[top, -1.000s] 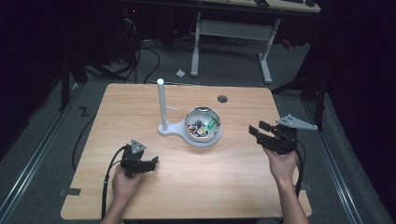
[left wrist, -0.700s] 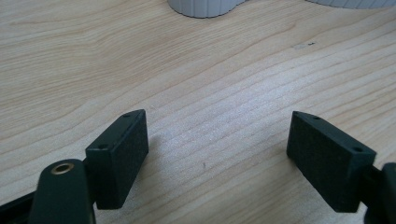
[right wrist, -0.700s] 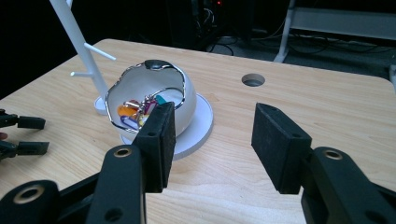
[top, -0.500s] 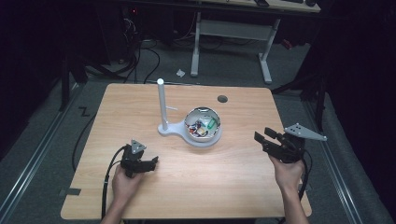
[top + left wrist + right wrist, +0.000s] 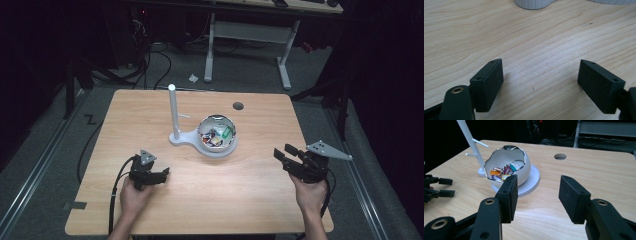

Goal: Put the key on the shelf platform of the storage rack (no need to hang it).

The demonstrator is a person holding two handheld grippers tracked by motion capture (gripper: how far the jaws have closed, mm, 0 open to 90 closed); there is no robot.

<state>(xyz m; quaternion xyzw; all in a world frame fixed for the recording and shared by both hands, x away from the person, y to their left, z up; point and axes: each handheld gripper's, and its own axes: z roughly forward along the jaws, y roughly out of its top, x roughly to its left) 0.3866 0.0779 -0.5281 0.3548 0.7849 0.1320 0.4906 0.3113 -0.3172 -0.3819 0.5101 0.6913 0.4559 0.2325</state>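
The high view takes in the whole bench [image 5: 150, 115], with the white bowl [image 5: 218, 136] just past its centre and a white post [image 5: 173, 112] standing on the same base at the bowl's 9 o'clock. The right gripper view looks into the bowl [image 5: 507, 166] and shows small coloured pieces [image 5: 502, 172] lying in it, too small to name. The left gripper view shows bare wood grain between its jaws. Both forearms come in from 6 o'clock. The left hand-held gripper [image 5: 162, 175] lies low over the bench at about 7 o'clock from the bowl, jaws wide apart, gripping nothing. The right hand-held gripper [image 5: 282, 152] sits at about 4 o'clock, aimed at the bowl, jaws apart and empty.
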